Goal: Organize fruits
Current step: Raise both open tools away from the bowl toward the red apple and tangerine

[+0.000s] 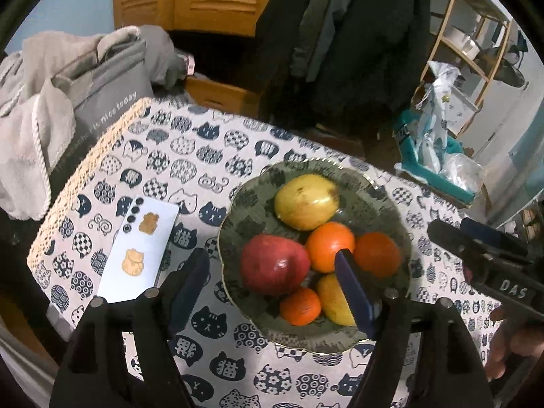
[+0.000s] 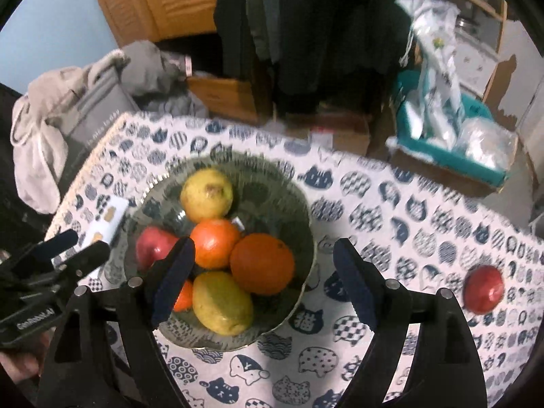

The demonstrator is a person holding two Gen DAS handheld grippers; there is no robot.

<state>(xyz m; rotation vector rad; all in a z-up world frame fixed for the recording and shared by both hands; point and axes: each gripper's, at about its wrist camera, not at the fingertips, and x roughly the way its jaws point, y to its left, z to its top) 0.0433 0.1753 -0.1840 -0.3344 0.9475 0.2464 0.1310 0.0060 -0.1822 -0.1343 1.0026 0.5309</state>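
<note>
A glass bowl of fruit is seen below both tongs on a worktop covered in a cat-print cloth. Six pieces are piled in it: a yellow pear at the far side, a red apple at the left, two large oranges in the middle, a second yellow fruit nearer the tongs, and a small orange beside it.

A loose apple is seen well to the right of the right tongs, alone on the cloth, and is judged the piece not yet gathered.

The fruit is judged firm, rounded, smooth-skinned and of moderate weight, so a roll or a slip is likely under a narrow grip. Each piece is best taken across its widest part, with the fingers on opposite sides. The pears are judged easier to bruise. The glass bowl is judged fragile and slippery.

The right tongs are held wide open above the near right part of the bowl, with nothing gripped. The left tongs are also parted over the bowl's near left, empty, with no pad pressed on any fruit.

A white phone lies just left of the bowl.
</note>
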